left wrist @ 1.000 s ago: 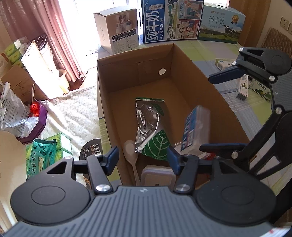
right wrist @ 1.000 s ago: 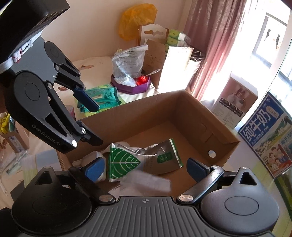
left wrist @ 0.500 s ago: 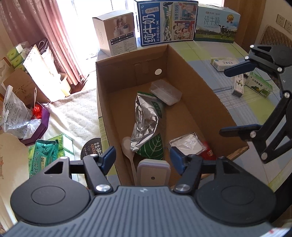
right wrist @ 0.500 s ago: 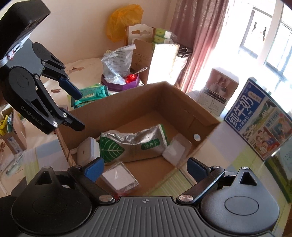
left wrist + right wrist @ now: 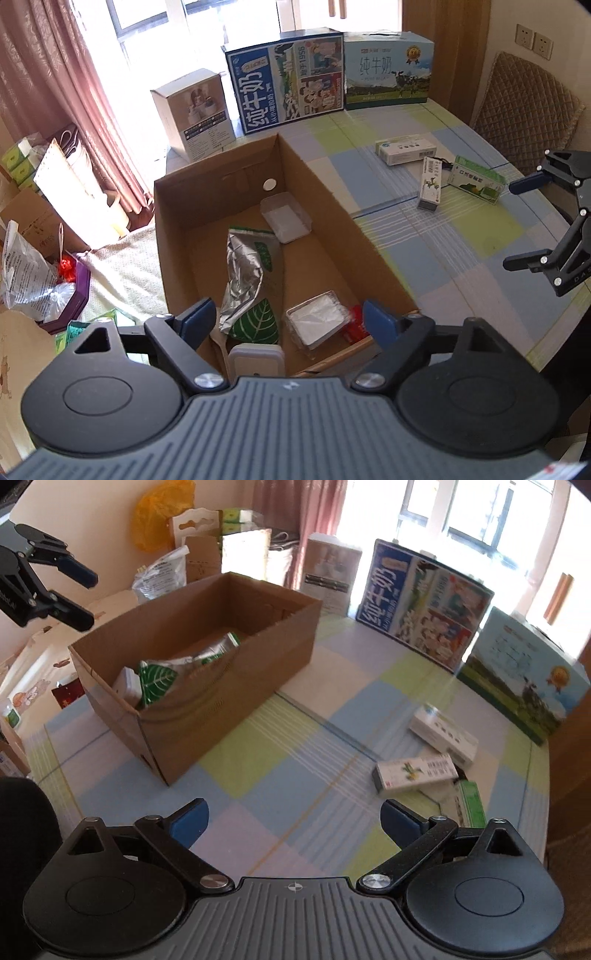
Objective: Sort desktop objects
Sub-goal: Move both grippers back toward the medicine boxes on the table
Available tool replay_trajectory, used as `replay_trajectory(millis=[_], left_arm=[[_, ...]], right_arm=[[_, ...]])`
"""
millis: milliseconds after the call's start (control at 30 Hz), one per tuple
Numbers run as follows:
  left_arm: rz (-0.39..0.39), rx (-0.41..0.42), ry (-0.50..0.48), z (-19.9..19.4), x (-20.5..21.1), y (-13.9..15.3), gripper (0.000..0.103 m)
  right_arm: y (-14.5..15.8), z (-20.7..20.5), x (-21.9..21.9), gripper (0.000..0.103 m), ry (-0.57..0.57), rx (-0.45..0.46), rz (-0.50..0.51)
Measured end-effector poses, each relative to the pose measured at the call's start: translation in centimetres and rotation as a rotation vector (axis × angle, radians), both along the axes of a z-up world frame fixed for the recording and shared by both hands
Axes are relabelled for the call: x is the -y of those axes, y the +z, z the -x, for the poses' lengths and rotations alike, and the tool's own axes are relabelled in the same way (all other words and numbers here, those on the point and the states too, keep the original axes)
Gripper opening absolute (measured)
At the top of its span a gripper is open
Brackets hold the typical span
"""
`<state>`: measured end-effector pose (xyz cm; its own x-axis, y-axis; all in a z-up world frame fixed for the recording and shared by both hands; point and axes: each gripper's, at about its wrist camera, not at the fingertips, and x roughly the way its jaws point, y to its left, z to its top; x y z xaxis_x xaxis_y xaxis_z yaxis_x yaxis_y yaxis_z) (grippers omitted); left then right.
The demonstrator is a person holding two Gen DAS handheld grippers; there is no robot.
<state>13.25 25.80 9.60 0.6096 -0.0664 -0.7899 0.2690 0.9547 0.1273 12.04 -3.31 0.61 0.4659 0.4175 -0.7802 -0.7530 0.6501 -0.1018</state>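
Note:
An open cardboard box (image 5: 332, 206) (image 5: 221, 701) holds a silver pouch with a green leaf (image 5: 243, 280), two clear plastic tubs (image 5: 284, 218) (image 5: 317, 323), a white lidded container (image 5: 256, 360) and a spoon (image 5: 221, 343). My left gripper (image 5: 288, 319) (image 5: 85, 596) hovers above the box's near end, its jaws opening with nothing between them. My right gripper (image 5: 294, 818) (image 5: 517, 225) stands open and empty over the checked tablecloth. Ahead of it lie a white carton (image 5: 443, 734), a narrow carton (image 5: 415, 771) and a green carton (image 5: 469, 803).
Two large milk cases (image 5: 291, 81) (image 5: 386, 70) and a white product box (image 5: 192, 110) line the table's far edge. A quilted chair back (image 5: 524, 114) stands at the right. Bags and a purple tray (image 5: 70, 291) crowd the floor left of the box.
A clear tub that was falling a second ago now rests in the box. My left gripper rose and its jaws widened. The right gripper swung away from the box towards the small cartons.

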Motion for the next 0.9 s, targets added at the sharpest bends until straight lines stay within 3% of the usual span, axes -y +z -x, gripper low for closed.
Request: replay_trajectory(millis=[367, 600, 900], left_arm=[[-0.006, 0.044, -0.185, 1.2, 9.7, 0.9, 0.094], [0.02, 0.004, -0.257, 1.1, 15.4, -1.4, 0.1], [-0.003, -0.012, -0.318, 1.2, 20.5, -2.9, 0.101]], right_arm=[[0.0, 3.1, 11.7, 0.097, -0.204, -0.025, 0.009], [1.1, 4.3, 15.2, 0.097, -0.264, -0.012, -0.011], [1.7, 4.7, 17.2, 0.097, -0.298, -0.004, -0.031]])
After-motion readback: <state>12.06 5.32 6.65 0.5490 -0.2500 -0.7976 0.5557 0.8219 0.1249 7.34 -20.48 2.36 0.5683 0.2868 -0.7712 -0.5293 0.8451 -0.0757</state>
